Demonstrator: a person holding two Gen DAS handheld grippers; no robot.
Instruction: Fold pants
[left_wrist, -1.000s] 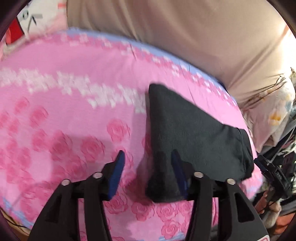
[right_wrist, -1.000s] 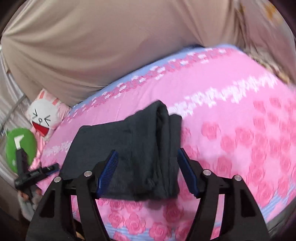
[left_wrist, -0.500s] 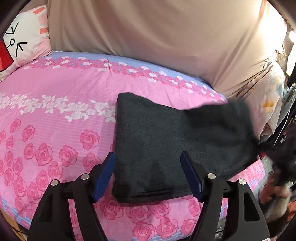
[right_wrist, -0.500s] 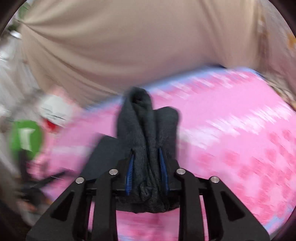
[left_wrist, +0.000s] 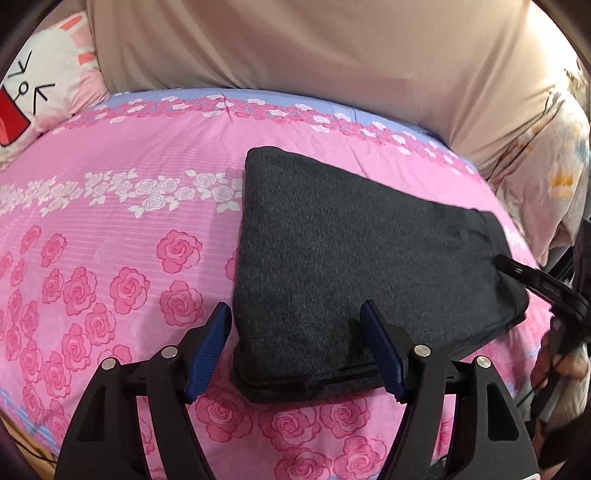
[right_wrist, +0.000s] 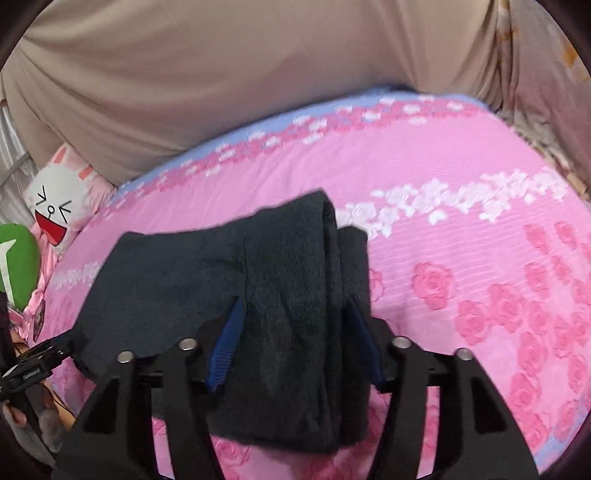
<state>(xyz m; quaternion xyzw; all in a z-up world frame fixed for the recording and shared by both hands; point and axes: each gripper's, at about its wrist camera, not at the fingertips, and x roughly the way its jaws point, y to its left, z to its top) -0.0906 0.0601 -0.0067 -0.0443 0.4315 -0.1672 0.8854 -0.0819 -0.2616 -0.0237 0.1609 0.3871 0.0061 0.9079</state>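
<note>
Dark grey pants lie folded into a flat block on the pink rose bedspread. My left gripper hovers open over the block's near left corner, with neither pad touching the cloth. In the right wrist view the other end of the pants is bunched between the blue pads of my right gripper. Its jaws are opening, and the cloth still fills the gap and hangs toward the camera. In the left wrist view the right gripper's fingers rest on the block's right end.
A beige cover rises behind the bed. A cartoon rabbit pillow sits at the far left corner and a floral blanket at the right. A green object stands off the bed's left side. A hand is at the right edge.
The pants went from a bunched heap to a flat folded block. My left gripper's jaws widened over the near corner. My right gripper closed on the pants' end, then its jaws widened.
</note>
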